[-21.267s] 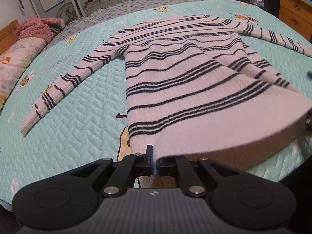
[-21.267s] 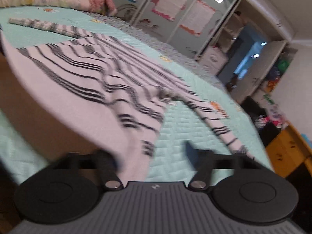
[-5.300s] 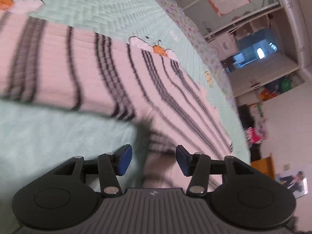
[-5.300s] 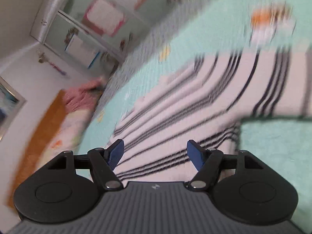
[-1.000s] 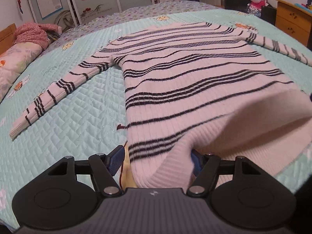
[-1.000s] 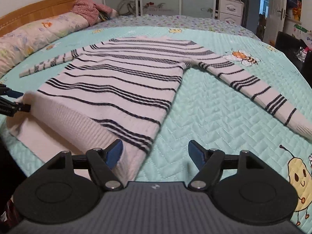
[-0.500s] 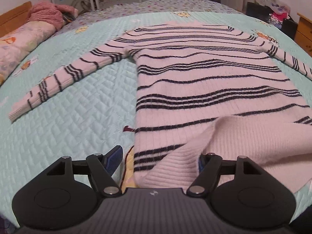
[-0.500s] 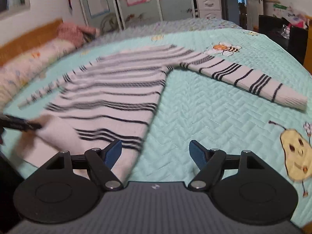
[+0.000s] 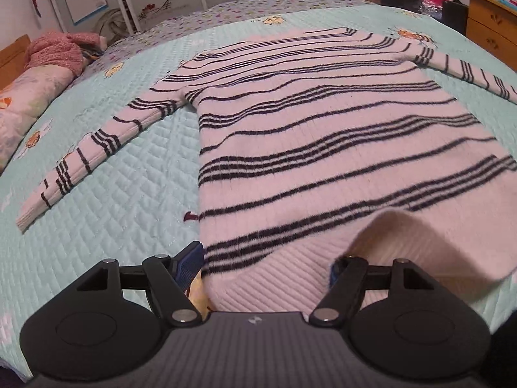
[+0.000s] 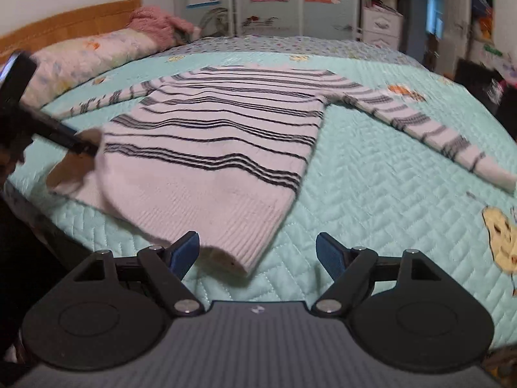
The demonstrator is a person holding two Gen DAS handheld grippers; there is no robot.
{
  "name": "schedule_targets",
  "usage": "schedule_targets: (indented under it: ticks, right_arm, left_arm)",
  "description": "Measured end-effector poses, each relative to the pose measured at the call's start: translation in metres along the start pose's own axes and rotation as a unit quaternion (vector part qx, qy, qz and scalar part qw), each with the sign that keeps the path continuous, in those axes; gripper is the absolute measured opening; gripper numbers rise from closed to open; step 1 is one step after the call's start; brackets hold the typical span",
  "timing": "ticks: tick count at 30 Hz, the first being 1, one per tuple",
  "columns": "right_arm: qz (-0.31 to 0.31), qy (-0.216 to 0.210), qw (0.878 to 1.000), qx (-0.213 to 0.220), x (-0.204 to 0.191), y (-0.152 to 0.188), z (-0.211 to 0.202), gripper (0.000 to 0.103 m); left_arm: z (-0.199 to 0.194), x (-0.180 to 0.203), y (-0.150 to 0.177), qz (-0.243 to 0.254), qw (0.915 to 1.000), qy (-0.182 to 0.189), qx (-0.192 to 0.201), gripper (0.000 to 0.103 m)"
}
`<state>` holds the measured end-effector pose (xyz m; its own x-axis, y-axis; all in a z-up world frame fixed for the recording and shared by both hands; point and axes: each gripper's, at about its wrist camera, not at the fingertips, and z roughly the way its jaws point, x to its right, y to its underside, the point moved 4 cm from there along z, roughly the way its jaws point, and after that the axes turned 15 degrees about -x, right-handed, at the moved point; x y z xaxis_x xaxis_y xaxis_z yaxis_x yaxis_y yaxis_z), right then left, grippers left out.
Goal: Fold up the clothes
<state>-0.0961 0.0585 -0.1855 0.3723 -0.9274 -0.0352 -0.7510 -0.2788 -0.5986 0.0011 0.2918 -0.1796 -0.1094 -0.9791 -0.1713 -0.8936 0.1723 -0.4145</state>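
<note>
A pale pink sweater point(image 9: 323, 148) with black stripes lies flat, face up, on the teal quilt point(image 9: 113, 210), both sleeves spread out. My left gripper point(image 9: 261, 265) is open, and the hem's left corner rests between its fingers. Just right of it the hem point(image 9: 404, 226) bulges upward. In the right wrist view the sweater point(image 10: 219, 148) fills the middle. My right gripper point(image 10: 257, 252) is open with the hem's right corner lying between its fingers. The left gripper point(image 10: 58, 132) shows as a dark blurred bar at the hem's far corner.
A floral pillow point(image 9: 26, 97) and a pink fuzzy garment point(image 9: 55, 53) lie at the head of the bed by the wooden headboard point(image 10: 71, 22). A wooden dresser point(image 9: 491, 29) stands past the bed's right side. The quilt point(image 10: 387, 210) spreads right of the sweater.
The raised fold in the hem has sunk lower over the last second. My right gripper has shifted so the hem's right corner now lies between its fingers. Both grippers stay open.
</note>
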Motion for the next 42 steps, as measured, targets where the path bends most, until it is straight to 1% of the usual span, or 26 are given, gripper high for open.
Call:
schedule_targets:
  ticks: [3, 5, 8, 10, 13, 15, 17, 20, 21, 23, 25, 27, 28, 29, 30, 31, 33, 34, 36, 37, 39, 42]
  right_arm:
    - [-0.025, 0.013, 1.0, -0.01, 0.0, 0.005, 0.0, 0.08]
    - [-0.007, 0.017, 1.0, -0.003, 0.005, 0.01, -0.002, 0.08]
    - [0.038, 0.016, 0.999, -0.002, 0.018, 0.012, -0.001, 0.08]
    - [0.043, 0.028, 0.999, -0.003, 0.019, 0.014, 0.002, 0.08]
    - [0.055, 0.03, 0.998, 0.012, 0.019, 0.016, -0.001, 0.08]
    - [0.057, 0.047, 0.997, 0.017, 0.018, 0.013, 0.0, 0.08]
    - [0.044, 0.053, 0.997, 0.014, 0.012, 0.008, 0.005, 0.08]
    - [0.023, 0.097, 0.995, 0.017, -0.001, 0.002, 0.015, 0.08]
    - [0.02, 0.12, 0.992, 0.017, -0.004, 0.0, 0.019, 0.08]
    - [0.025, 0.137, 0.99, 0.015, -0.007, -0.004, 0.027, 0.079]
    - [0.026, 0.145, 0.989, 0.013, -0.007, -0.007, 0.033, 0.078]
    - [0.019, 0.148, 0.989, 0.013, -0.008, -0.009, 0.037, 0.073]
    - [0.015, 0.149, 0.989, 0.012, -0.009, -0.01, 0.039, 0.064]
    - [0.012, 0.15, 0.988, 0.011, -0.01, -0.011, 0.039, 0.044]
    - [0.004, 0.164, 0.986, 0.008, -0.011, -0.012, 0.038, 0.03]
    - [-0.004, 0.178, 0.984, 0.005, -0.012, -0.014, 0.037, 0.009]
    - [-0.037, 0.23, 0.973, -0.008, -0.012, -0.014, 0.029, 0.008]
    - [-0.062, 0.262, 0.963, -0.01, -0.013, -0.013, 0.023, 0.009]
    - [-0.112, 0.309, 0.944, -0.018, -0.015, -0.011, 0.015, 0.008]
    - [-0.136, 0.326, 0.935, -0.021, -0.016, -0.01, 0.014, 0.008]
    - [-0.166, 0.349, 0.922, -0.025, -0.016, -0.011, 0.015, 0.008]
    - [-0.171, 0.359, 0.917, -0.029, -0.016, -0.013, 0.014, 0.008]
  left_arm:
    - [0.003, -0.004, -0.003, -0.017, 0.9998, 0.008, 0.0, 0.074]
    - [0.007, -0.009, -0.005, -0.035, 0.9992, 0.018, -0.005, 0.074]
    - [0.014, -0.014, -0.007, -0.062, 0.9974, 0.034, -0.014, 0.074]
    - [0.017, -0.016, -0.008, -0.072, 0.9965, 0.04, -0.017, 0.074]
    - [0.021, -0.017, -0.007, -0.08, 0.9956, 0.045, -0.019, 0.074]
    - [0.022, -0.019, -0.006, -0.086, 0.9949, 0.049, -0.019, 0.074]
    - [0.023, -0.021, -0.004, -0.096, 0.9937, 0.055, -0.019, 0.074]
    - [0.024, -0.023, -0.002, -0.103, 0.9926, 0.062, -0.015, 0.075]
    - [0.025, -0.024, -0.001, -0.104, 0.9924, 0.064, -0.014, 0.076]
    - [0.026, -0.025, -0.001, -0.105, 0.9921, 0.067, -0.013, 0.076]
    - [0.026, -0.026, 0.0, -0.105, 0.992, 0.068, -0.012, 0.077]
    - [0.027, -0.026, 0.001, -0.104, 0.9922, 0.068, -0.011, 0.077]
    - [0.027, -0.027, 0.001, -0.104, 0.9922, 0.068, -0.01, 0.078]
    - [0.028, -0.027, 0.002, -0.103, 0.9923, 0.068, -0.009, 0.078]
    - [0.028, -0.028, 0.003, -0.102, 0.9924, 0.068, -0.007, 0.079]
    - [0.029, -0.028, 0.004, -0.101, 0.9926, 0.068, -0.005, 0.08]
    - [0.029, -0.028, 0.006, -0.097, 0.9932, 0.064, -0.001, 0.082]
    - [0.03, -0.029, 0.007, -0.097, 0.9932, 0.064, 0.001, 0.083]
    - [0.03, -0.03, 0.008, -0.097, 0.9931, 0.066, 0.003, 0.084]
    - [0.029, -0.031, 0.009, -0.096, 0.9931, 0.067, 0.003, 0.084]
    - [0.028, -0.032, 0.011, -0.095, 0.993, 0.069, 0.004, 0.084]
    - [0.026, -0.034, 0.013, -0.094, 0.9929, 0.073, 0.004, 0.085]
